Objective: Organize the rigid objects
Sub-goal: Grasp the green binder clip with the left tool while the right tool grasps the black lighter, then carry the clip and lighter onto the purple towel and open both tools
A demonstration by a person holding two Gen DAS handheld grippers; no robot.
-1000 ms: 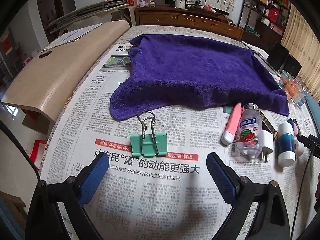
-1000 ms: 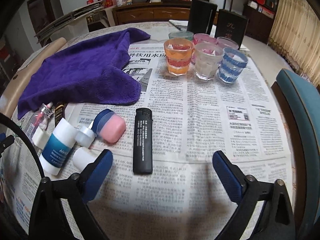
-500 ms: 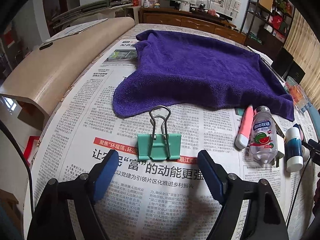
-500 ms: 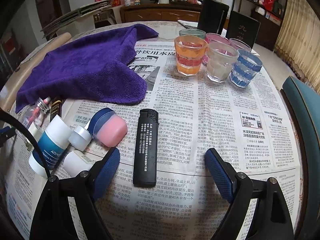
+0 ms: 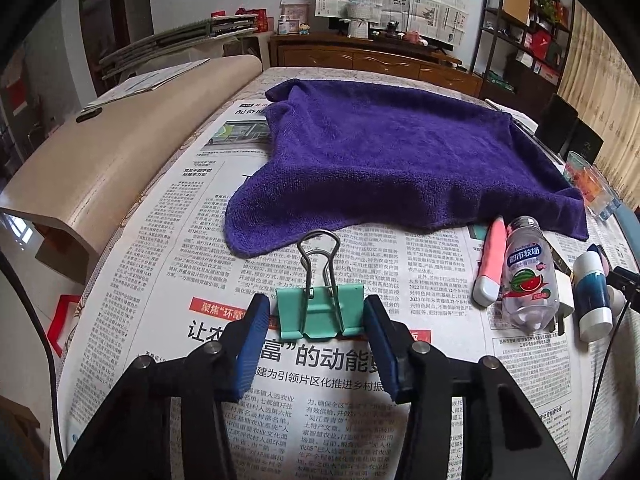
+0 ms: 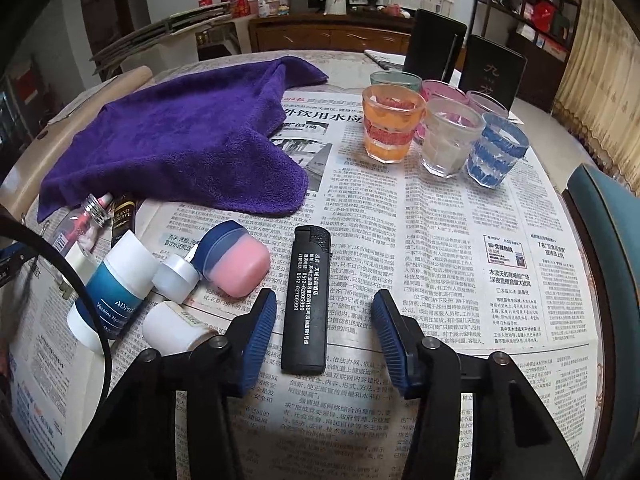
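Left wrist view: the left gripper (image 5: 316, 320), its jaws just narrowed, brackets the green binder clip (image 5: 320, 312), which lies flat on the newspaper (image 5: 160, 280) with wire handles pointing to 12 o'clock; the right pad touches the clip's edge and the left pad is at or just beside it, so a firm clench cannot be confirmed. At 3 o'clock lie a pink tube (image 5: 490, 266) and a clear bottle (image 5: 528, 280); at 12 o'clock, farther off, spreads the purple towel (image 5: 400, 160). Right wrist view: the right gripper (image 6: 324, 328), jaws likewise just narrowed, straddles the black lighter (image 6: 306, 300) with clear gaps on both sides, so it remains released. At 10 o'clock sit a pink-and-blue jar (image 6: 234, 258) and a white-and-blue bottle (image 6: 116, 292); at 1 o'clock, far, stand 6 coloured glasses (image 6: 392, 128).
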